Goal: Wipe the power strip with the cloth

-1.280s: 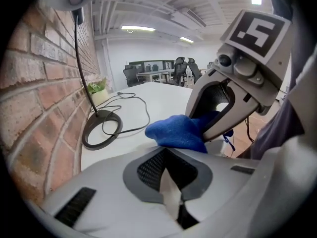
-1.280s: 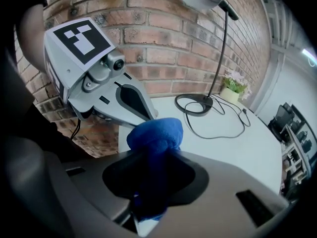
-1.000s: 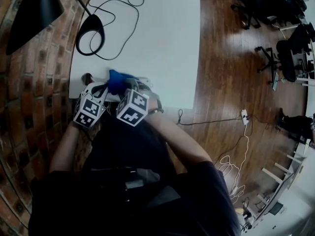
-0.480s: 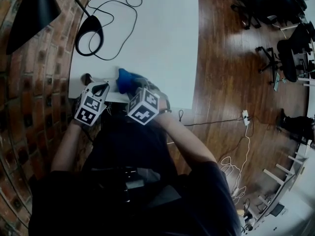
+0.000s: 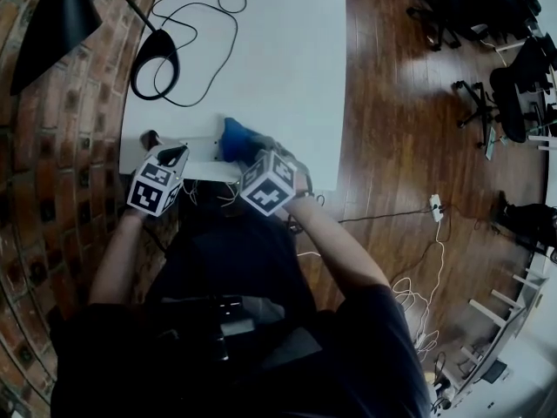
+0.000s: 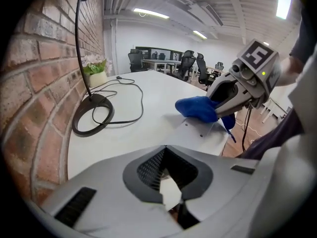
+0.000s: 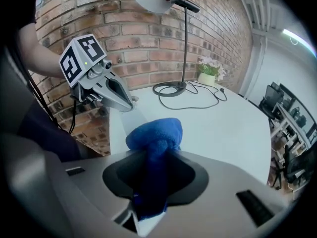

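A white power strip (image 5: 202, 157) lies along the near edge of the white table (image 5: 278, 68). In the left gripper view the power strip (image 6: 205, 133) is a flat white slab, and the blue cloth (image 6: 197, 108) rests on it. My right gripper (image 5: 248, 151) is shut on the cloth (image 5: 235, 138), whose bunched end (image 7: 154, 133) bulges out past the jaws onto the strip (image 7: 130, 120). My left gripper (image 5: 174, 155) is shut, its tips down at the strip's left end. I cannot tell if it pinches anything.
A black ring-shaped lamp base (image 5: 157, 64) with a looping black cord sits farther back on the table, by the brick wall (image 5: 52, 172). A small potted plant (image 6: 96, 73) stands at the far end. The table's right edge (image 5: 341, 103) drops to wooden floor with cables and office chairs.
The right gripper has slid to the right along the strip with the blue cloth. The left gripper has stayed at the strip's left end and rolled slightly.
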The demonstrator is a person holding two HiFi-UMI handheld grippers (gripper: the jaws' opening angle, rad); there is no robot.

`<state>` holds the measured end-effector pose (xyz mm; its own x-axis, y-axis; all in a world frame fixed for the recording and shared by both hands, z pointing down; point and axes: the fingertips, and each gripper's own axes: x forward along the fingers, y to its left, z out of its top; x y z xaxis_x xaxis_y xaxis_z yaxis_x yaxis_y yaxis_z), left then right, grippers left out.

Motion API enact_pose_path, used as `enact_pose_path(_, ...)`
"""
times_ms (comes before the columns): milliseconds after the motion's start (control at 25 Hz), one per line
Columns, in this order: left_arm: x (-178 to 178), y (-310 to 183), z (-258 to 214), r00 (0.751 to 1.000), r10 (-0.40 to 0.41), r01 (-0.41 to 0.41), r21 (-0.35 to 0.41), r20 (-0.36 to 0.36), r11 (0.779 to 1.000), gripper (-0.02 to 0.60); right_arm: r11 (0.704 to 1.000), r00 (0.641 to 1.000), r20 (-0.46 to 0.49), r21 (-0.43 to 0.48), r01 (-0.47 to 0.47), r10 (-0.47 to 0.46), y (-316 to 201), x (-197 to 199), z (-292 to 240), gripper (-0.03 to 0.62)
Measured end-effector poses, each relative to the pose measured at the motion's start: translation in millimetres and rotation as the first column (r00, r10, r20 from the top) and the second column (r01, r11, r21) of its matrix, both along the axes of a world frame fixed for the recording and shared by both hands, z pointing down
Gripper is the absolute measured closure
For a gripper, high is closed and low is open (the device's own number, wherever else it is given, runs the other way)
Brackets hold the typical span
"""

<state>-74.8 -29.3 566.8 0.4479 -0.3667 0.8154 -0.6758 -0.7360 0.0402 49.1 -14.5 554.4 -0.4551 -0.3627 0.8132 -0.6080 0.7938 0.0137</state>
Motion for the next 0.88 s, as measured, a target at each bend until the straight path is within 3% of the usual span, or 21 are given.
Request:
enact_pose_path(400,0.8,-1.8,-0.7,0.997,-0.062,0.062,0.013,0.055,0.998,0.571,1.000,1.000,0.023,0.007,0.007,-0.007,3.8,19.2,-1.5,0.474)
enact_pose_path(640,-0.9,-1.4,0.8,0.990,-0.126,0.126,0.000,0.071,0.992,0.571,0.999,0.999,0.034,-0.036,-0.005,0.007,7.1,35.6,0.0,0.474)
enact_pose_path(880,-3.3,-1.9,0.4,0.979,-0.180,0.181,0.000,0.099,0.984,0.571,0.993,0.997,-0.058,-0.111,-0.048,0.042,14.1,101.0,29.3,0.474)
